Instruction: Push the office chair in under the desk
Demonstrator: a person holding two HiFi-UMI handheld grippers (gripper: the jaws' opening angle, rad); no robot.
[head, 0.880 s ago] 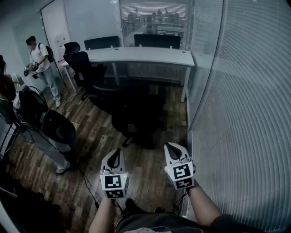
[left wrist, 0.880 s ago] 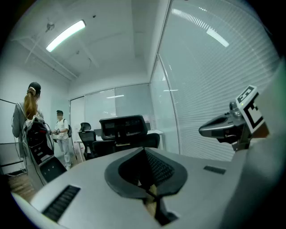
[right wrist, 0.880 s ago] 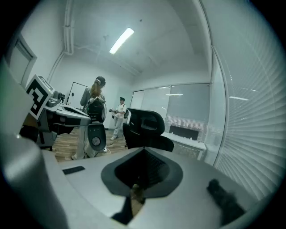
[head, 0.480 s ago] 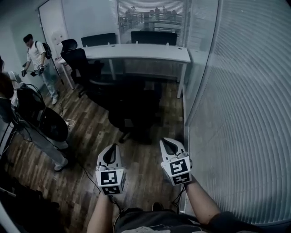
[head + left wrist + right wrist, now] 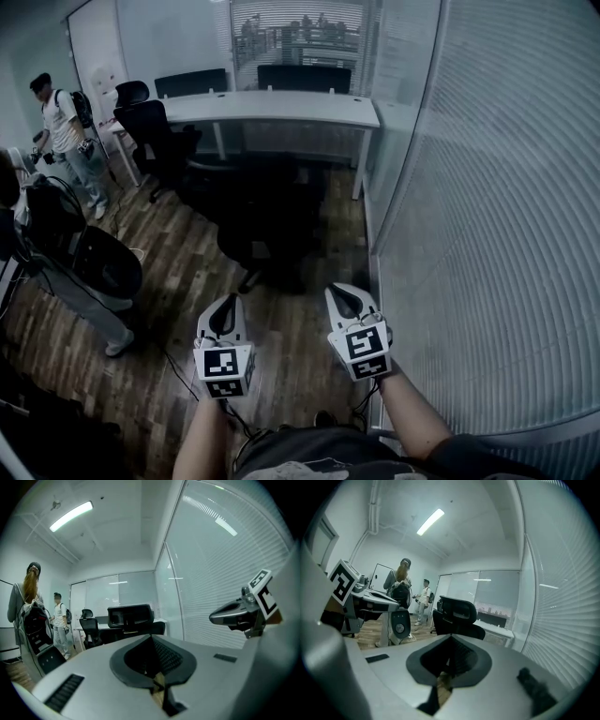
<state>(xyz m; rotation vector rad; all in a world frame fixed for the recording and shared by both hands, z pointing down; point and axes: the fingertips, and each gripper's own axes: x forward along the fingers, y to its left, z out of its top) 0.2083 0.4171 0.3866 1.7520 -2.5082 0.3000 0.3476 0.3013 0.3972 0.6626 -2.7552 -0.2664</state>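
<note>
Fingers [image 5: 93,665] come first: on the left gripper [image 5: 229,305] and on the right gripper [image 5: 339,294] they are pressed together with nothing between them, and both grippers hang side by side over the wooden floor [image 5: 281,328], pointing ahead and slightly down. Ahead of them, well apart from both, the black office chair [image 5: 272,225] stands out in the room, between the grippers and the white desk [image 5: 281,108], not yet under it. Each gripper view shows its headrest and upper back, apparently turned this way. It looks like a wheeled chair, so on this hard floor it should roll with a light, steady shove rather than any lifting, but it will likely swivel or veer if pushed on one side only. The best hold is probably no grip at all: closed fingers set against the stiff frame of the backrest, one to each side and at even height. The middle of the back may be mesh or padding and would give, so it is a poor place to press. The armrests may catch the desk edge if the seat rides high. Dark monitors [image 5: 300,77] stand along the desk's far edge, a second black chair [image 5: 150,131] sits at its left end, a person [image 5: 58,127] stands further left, and a glass wall with blinds [image 5: 487,206] runs along the right.
</note>
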